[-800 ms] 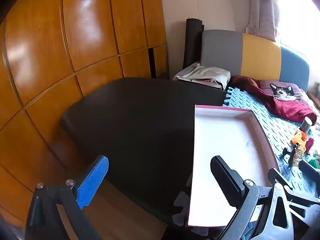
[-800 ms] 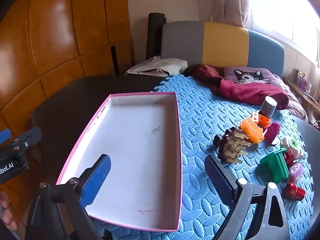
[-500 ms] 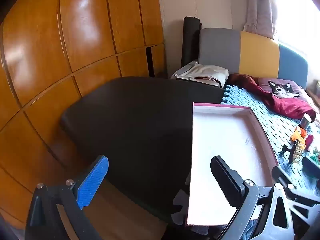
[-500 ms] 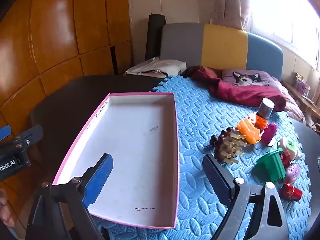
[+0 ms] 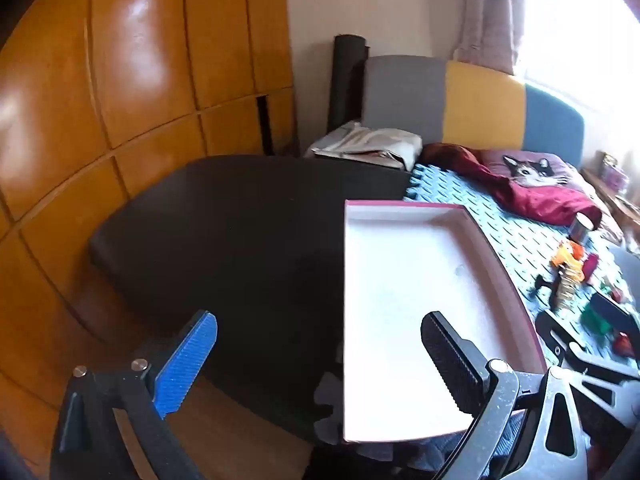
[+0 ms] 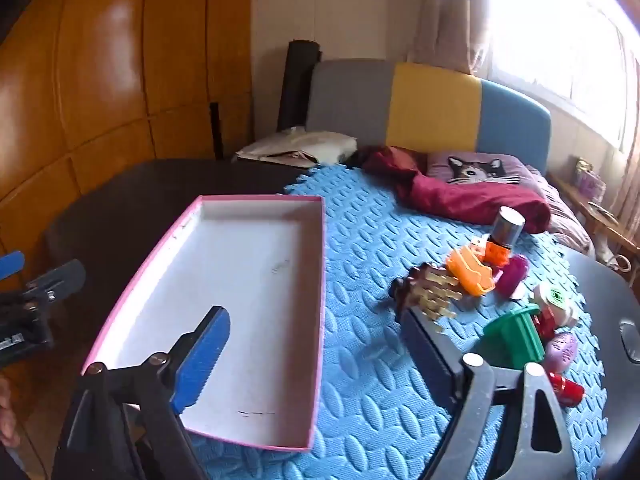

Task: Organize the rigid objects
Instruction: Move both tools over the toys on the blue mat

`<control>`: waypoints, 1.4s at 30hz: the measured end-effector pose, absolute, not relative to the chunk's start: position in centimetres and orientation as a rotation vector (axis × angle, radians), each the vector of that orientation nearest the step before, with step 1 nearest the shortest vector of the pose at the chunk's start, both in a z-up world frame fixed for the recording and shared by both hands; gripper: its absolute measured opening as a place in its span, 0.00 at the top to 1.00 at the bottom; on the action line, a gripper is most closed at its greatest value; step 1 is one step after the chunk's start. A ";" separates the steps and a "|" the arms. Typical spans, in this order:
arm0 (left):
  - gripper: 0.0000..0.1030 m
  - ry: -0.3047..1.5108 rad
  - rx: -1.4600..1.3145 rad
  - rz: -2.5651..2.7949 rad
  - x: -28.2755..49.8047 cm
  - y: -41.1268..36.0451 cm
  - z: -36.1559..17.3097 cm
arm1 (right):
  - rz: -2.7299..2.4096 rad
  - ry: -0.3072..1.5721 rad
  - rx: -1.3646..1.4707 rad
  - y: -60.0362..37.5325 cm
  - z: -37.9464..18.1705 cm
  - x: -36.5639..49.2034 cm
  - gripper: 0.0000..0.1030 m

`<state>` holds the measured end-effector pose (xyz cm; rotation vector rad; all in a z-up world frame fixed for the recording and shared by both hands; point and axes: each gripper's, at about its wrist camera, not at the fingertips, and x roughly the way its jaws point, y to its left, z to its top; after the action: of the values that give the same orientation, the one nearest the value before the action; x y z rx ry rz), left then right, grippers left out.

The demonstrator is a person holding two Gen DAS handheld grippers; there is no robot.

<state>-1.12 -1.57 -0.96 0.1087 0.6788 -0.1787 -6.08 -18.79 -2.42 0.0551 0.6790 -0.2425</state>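
Nearest the camera, the right gripper (image 6: 316,344) hangs above the blue foam mat (image 6: 372,248) with its jaws spread wide and nothing between them, its dark finger just short of the toy cluster; the left gripper (image 5: 320,354) is likewise wide open and empty, poised over the near left edge of the surface, half above the dark tabletop (image 5: 240,232) and half above the tray. The main risk, as I judge it, lies in the crowding: the toys sit touching one another, so a jaw closing on the brown spiky toy (image 6: 424,292) could shove the orange piece (image 6: 470,272) or the green block (image 6: 514,338) sideways, and the small red item (image 6: 568,388) near the right edge of the surface might roll off. A wide grip on the spiky toy's pegs may also slip. The pink-rimmed tray (image 6: 320,280) rests lightly on the mat near the left side and holds nothing; a careless drop could skid it toward the edge. Farther back stand a dark-capped bottle (image 6: 506,228), a purple piece (image 6: 514,274) and what seems to be a white-and-green round thing (image 6: 554,300), blurred here. All look hard, glossy plastic, small and irregular.
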 end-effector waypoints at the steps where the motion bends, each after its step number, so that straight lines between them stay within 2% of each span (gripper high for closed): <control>1: 0.00 0.683 0.109 -0.195 -1.2 -1.7 -1.0 | -0.247 0.677 0.057 -18.9 -2.3 -6.2 0.15; 9: 0.00 0.715 0.125 -0.298 -1.1 -3.3 -1.7 | -0.332 0.690 0.104 -22.6 -1.4 -7.5 0.16; 16: 0.00 0.700 0.187 -0.370 -1.5 -5.3 -1.7 | -0.351 0.756 0.317 -29.5 -2.5 -9.2 0.17; 22: 0.00 0.690 0.228 -0.452 -1.6 -7.6 -1.2 | -0.451 0.712 0.456 -37.0 -0.8 -12.7 0.17; 31: 0.00 0.679 0.303 -0.636 -2.2 -14.3 0.0 | -0.544 0.683 0.499 -44.8 -1.4 -15.7 0.17; 42: 0.04 0.746 0.414 -0.754 -0.3 -23.8 -2.0 | -0.464 0.669 0.544 -45.3 -2.1 -15.6 0.17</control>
<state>-0.25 -23.84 -2.02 0.4139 0.7458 -0.7543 -15.59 -45.31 -2.10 0.5436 0.6693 -0.4638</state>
